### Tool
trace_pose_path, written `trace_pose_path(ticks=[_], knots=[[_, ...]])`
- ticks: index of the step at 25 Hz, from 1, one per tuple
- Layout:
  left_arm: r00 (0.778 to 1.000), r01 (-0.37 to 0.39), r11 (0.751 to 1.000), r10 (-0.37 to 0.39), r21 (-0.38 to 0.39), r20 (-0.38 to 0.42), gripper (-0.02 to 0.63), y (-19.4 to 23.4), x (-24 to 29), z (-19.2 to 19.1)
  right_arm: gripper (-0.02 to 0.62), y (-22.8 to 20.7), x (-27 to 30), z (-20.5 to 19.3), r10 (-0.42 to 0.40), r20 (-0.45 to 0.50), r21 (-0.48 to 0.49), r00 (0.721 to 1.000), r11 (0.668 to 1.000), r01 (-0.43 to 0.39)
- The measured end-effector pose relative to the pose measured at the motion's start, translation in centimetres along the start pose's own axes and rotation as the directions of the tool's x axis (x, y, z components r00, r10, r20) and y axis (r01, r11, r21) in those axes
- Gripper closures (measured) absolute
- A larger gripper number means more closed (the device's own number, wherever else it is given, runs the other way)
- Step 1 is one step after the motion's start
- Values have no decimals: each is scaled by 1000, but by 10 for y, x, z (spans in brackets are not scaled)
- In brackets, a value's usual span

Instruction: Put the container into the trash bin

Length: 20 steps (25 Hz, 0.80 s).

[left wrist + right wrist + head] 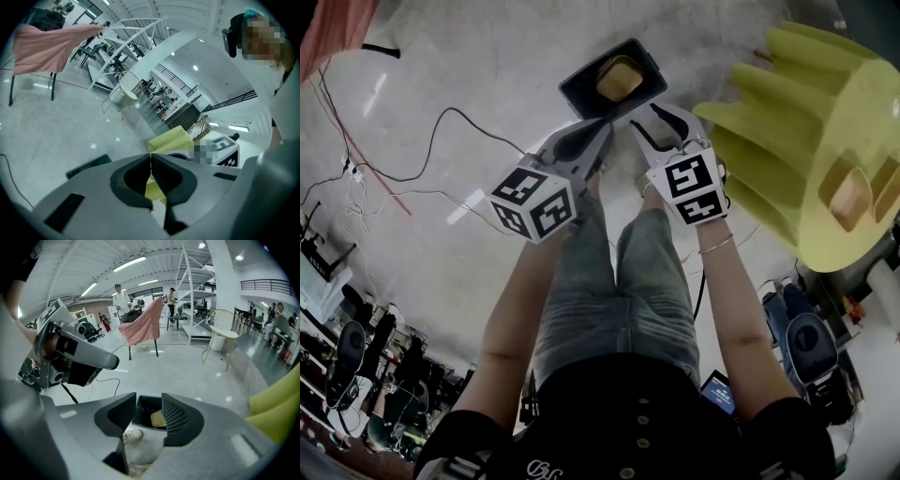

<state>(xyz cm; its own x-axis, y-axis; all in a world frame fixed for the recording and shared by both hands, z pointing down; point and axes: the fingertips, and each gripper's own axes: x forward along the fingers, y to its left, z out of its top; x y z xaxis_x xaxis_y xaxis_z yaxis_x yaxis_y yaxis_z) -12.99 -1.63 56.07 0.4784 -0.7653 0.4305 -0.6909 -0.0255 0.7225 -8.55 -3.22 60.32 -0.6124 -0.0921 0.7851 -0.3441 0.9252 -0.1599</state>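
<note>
Nearest, the left hand-held gripper (pixel 150 157) has its jaws pressed together, tips meeting, with nothing caught between them. Beside it the right hand-held gripper (pixel 149 398) stands spread. Its two dark pads are well apart and press on nothing; the gap between them is only a window onto what lies below.

Just under the grippers, in the right gripper view, a pale shoe (pixel 132 435) of the person shows on the floor (pixel 469 84).

Beyond the jaw tips sits the black trash bin (pixel 579 92), standing on the floor, ahead of and below both hand-held grippers. In the head view its long side runs slantwise, lower left to upper right. The container (pixel 620 78), a tan, roughly square piece, lies inside the bin, within the rim and not on it.

The relation that counts is this: the right hand-held gripper points down straight at the bin's mouth, so the container shows framed between its open jaws, apart from both pads. The left one sits about as close in the head view, but its own view looks past the bin.

By how things lie, the placing looks done, and what is left is probably to draw the hands away.

Farther off to the right rises a big yellow ribbed form (pixel 806 150), perhaps a seat, and a dark cable (pixel 441 122) trails across the floor on the left.
</note>
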Motion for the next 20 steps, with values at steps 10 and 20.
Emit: trace_pose_path(ticks=[10,20], knots=[[995,96,991,-93,93,-38,591,-67,22,25,437,-26,-73,7,-105,67,67,992,993,101],[974,224,954,-213,197,-74,591,-175,38,54,437,-42,-172,18,-218,144,138,965,970,199]])
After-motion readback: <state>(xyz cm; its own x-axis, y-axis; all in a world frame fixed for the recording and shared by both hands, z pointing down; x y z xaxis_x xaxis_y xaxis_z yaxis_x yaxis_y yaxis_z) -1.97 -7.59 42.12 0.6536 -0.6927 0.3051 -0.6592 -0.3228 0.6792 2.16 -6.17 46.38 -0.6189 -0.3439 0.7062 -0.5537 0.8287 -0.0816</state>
